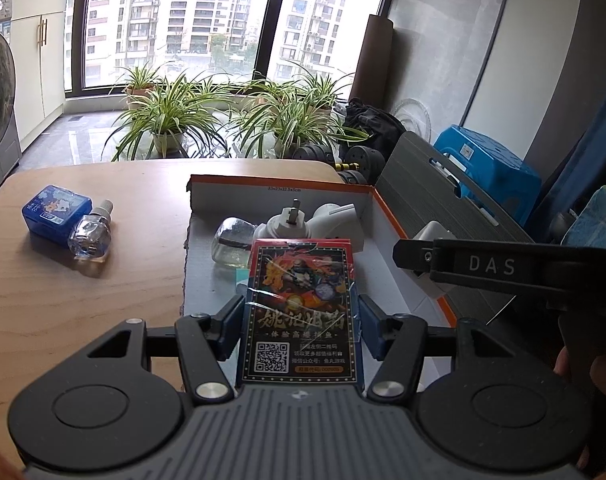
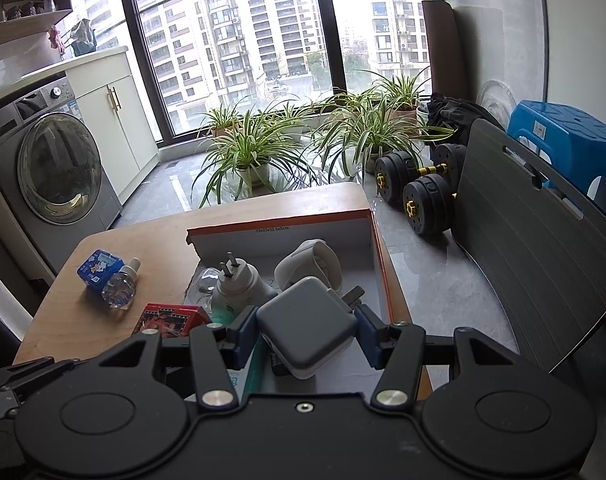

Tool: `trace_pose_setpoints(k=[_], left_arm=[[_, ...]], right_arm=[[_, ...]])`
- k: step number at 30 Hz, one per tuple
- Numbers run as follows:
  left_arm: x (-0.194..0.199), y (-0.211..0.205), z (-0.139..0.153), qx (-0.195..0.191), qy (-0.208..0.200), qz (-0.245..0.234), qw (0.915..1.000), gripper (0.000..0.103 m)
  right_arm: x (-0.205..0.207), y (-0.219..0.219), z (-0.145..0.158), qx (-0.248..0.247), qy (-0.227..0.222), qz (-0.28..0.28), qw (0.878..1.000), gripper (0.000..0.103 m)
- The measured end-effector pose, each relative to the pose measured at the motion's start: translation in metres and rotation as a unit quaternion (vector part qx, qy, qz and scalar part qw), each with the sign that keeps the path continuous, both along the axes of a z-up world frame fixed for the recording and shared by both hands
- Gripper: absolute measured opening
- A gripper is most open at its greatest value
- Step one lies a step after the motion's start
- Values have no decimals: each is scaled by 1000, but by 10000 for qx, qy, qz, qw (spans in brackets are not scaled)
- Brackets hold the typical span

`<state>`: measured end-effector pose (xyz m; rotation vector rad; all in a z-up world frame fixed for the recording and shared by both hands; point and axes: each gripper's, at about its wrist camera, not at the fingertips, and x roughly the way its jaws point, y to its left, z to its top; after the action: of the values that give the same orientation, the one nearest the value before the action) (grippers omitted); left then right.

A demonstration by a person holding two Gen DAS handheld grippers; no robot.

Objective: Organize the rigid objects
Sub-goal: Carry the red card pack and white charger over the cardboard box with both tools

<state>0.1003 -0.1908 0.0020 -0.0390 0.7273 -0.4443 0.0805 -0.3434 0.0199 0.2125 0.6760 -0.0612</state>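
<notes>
left wrist view: our left hand-held gripper (image 1: pixel 299 326) clamps the card box (image 1: pixel 299 312) over the open box (image 1: pixel 387 208); right hand-held gripper (image 2: pixel 307 330) grips the white charger (image 2: pixel 307 328) above the desk (image 2: pixel 75 320)

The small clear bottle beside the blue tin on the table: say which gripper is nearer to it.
Left. The left gripper, shut on a card pack, is over the box's table-side edge, nearer the clear bottle. The right gripper, holding a grey charger, is farther along, over the box.

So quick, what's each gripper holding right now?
Left gripper: closed on the playing-card box.
Right gripper: closed on the grey power adapter.
</notes>
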Motion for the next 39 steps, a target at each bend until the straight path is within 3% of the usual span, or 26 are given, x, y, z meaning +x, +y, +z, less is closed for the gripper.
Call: trace_pose_setpoints(k=[39], left_arm=[[1,-8,-7,16,66,-84,9999,60]], right_arm=[[7,2,-4,-71,204,-57,9997,63]])
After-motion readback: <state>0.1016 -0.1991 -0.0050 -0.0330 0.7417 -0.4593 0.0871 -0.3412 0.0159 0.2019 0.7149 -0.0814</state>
